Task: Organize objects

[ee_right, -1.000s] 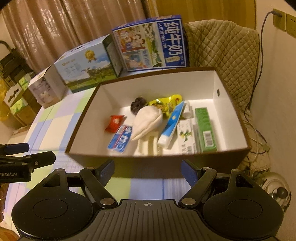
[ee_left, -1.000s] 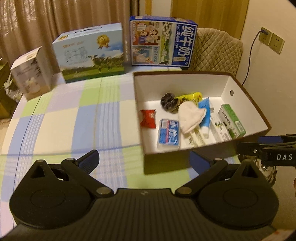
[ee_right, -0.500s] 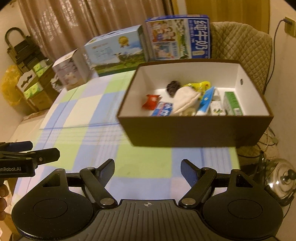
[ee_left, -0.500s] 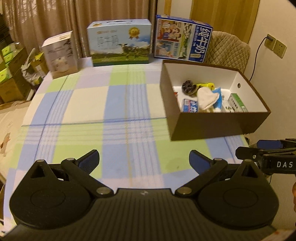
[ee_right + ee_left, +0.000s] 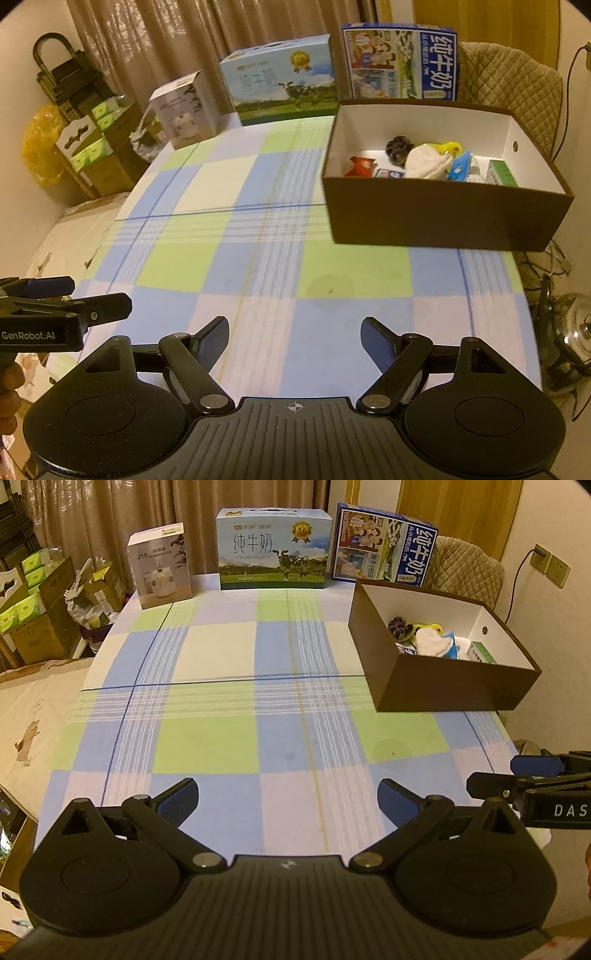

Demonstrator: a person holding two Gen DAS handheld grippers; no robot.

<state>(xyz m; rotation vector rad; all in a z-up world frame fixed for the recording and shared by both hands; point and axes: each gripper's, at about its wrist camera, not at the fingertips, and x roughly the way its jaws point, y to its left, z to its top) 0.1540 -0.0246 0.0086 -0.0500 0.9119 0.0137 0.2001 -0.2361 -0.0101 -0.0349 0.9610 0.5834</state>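
Both claws, left gripper [image 5: 287, 798] and right gripper [image 5: 294, 337], are held spread and empty; box [image 5: 443, 221] contents are half hidden behind its near wall.

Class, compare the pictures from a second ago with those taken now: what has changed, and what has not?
Both grippers, left and right, pulled back from the brown box, which now looks smaller and farther. Nothing was grasped or released. Fingers remain open and empty; the box's contents lie unchanged.

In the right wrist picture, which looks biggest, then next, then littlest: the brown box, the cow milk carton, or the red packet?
1. Brown box, though it is also nearest the camera.
2. Cow milk carton, farther back, so its true size against the box is unsure.
3. Red packet, clearly smallest.
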